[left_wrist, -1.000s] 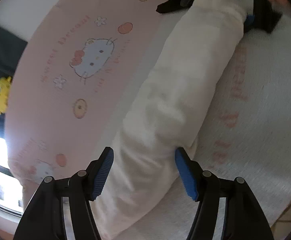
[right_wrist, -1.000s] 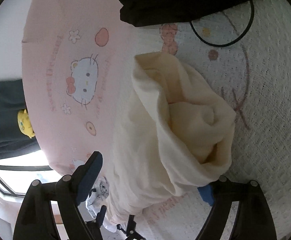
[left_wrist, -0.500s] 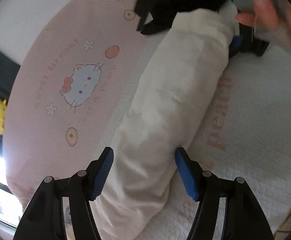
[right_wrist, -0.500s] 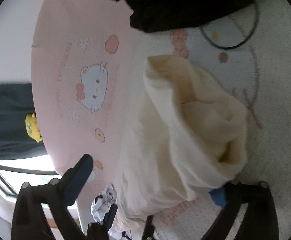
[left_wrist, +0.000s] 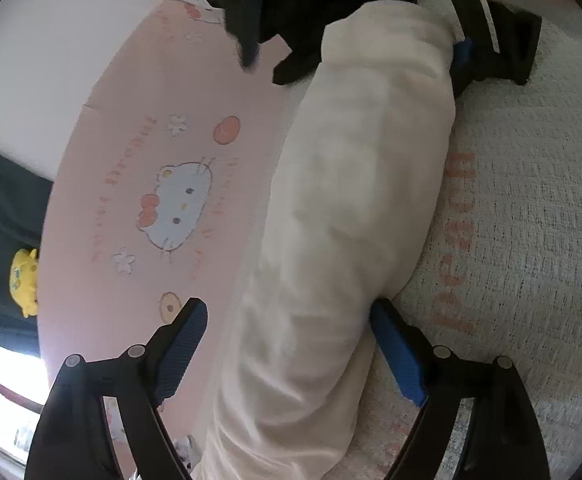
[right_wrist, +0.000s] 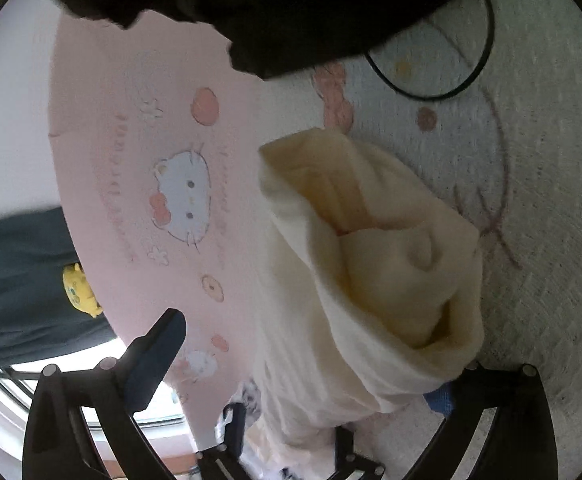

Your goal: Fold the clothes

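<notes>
A cream garment (left_wrist: 355, 208), bunched into a long roll, lies on the bed where the pink cat-print sheet (left_wrist: 139, 168) meets the white knitted blanket (left_wrist: 531, 220). My left gripper (left_wrist: 287, 312) is open and straddles the near end of the roll, its right pad touching the cloth. At the far end, the blue pad of my right gripper's fingers (left_wrist: 464, 49) shows beside the roll. In the right wrist view the garment's open end (right_wrist: 375, 272) gapes, and cloth drapes over the right finger of my open right gripper (right_wrist: 307, 360).
Dark clothing (right_wrist: 291, 8) is heaped at the far end of the bed, beside a black cable loop (right_wrist: 431, 94) on the blanket. A yellow plush figure (right_wrist: 79, 290) sits on dark fabric at the left. A bright window (right_wrist: 3, 384) lies beyond the sheet's edge.
Both cameras have slid over the bed, so the cat print sits further right in each view. The garment stays between both pairs of fingers. Neither finger gap has changed.
</notes>
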`<state>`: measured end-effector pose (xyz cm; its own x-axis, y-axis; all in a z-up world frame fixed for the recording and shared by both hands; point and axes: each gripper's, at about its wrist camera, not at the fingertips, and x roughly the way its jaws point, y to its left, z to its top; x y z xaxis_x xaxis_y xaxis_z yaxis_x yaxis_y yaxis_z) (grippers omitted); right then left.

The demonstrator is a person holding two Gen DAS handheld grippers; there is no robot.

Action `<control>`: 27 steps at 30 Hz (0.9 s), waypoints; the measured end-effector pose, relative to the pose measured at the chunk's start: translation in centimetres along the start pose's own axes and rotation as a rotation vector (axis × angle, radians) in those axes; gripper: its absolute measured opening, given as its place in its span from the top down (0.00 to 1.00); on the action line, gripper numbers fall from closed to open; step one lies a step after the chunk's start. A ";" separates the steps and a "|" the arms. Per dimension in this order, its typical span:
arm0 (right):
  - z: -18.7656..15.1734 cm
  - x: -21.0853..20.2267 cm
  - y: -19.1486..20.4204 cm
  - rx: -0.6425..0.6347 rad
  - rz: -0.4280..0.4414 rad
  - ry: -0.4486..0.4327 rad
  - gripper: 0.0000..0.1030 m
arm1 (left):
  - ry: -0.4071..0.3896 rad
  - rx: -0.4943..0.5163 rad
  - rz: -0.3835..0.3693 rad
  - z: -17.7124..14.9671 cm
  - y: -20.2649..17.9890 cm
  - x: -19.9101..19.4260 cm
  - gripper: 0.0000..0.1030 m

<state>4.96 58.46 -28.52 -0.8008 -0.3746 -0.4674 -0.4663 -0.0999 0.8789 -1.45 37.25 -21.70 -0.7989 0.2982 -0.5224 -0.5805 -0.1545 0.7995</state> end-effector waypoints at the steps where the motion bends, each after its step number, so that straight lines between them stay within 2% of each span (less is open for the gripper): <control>1: -0.3 -0.1 0.1 -0.029 -0.019 -0.005 0.10 | -0.001 -0.009 0.011 -0.1 -0.1 -0.1 0.20; 3: -1.1 -0.6 0.2 -0.067 -0.041 -0.039 0.17 | 0.020 -0.078 -0.004 -0.4 0.3 0.1 0.21; 6: -1.6 -1.2 -0.1 -0.095 -0.065 -0.070 0.32 | 0.044 -0.260 -0.063 -1.3 1.7 1.0 0.21; 8: -1.6 -1.6 -0.7 -0.094 -0.096 -0.077 0.59 | 0.061 -0.371 -0.093 -1.8 2.4 1.3 0.21; 9: -1.5 -1.8 -1.1 -0.093 -0.097 -0.078 0.65 | 0.070 -0.422 -0.103 -2.1 2.7 1.4 0.23; 11: -1.4 -2.2 -1.8 -0.110 -0.073 -0.074 0.74 | 0.073 -0.437 -0.101 -1.9 2.3 1.2 0.34; 12: -1.5 -2.3 -2.0 -0.118 -0.068 -0.076 0.75 | 0.066 -0.413 -0.095 -1.8 1.9 1.0 0.39; 13: -1.8 -2.5 -2.1 -0.127 -0.067 -0.078 0.75 | 0.058 -0.388 -0.088 -1.6 1.5 0.8 0.50; 14: -2.1 -2.4 -1.7 -0.161 -0.082 -0.084 0.74 | 0.055 -0.373 -0.080 -1.6 1.2 0.6 0.57; 16: -2.9 -2.0 -0.5 -0.251 -0.125 -0.099 0.74 | 0.049 -0.343 -0.066 -1.7 0.8 0.3 0.64; 17: -3.2 -1.8 0.1 -0.296 -0.147 -0.107 0.75 | 0.053 -0.359 -0.079 -1.7 1.0 0.7 0.67; 22: -5.3 -2.2 2.5 -0.479 -0.228 -0.129 0.76 | 0.062 -0.417 -0.154 -2.0 2.8 0.3 0.72; 27: -6.5 -4.1 2.3 -0.458 -0.224 -0.114 0.76 | 0.047 -0.437 -0.189 -2.5 2.8 -1.9 0.72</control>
<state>9.61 53.73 -23.98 -0.7480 -0.1974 -0.6337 -0.4390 -0.5689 0.6954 -1.96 33.88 -19.16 -0.6733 0.3179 -0.6675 -0.7201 -0.4865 0.4947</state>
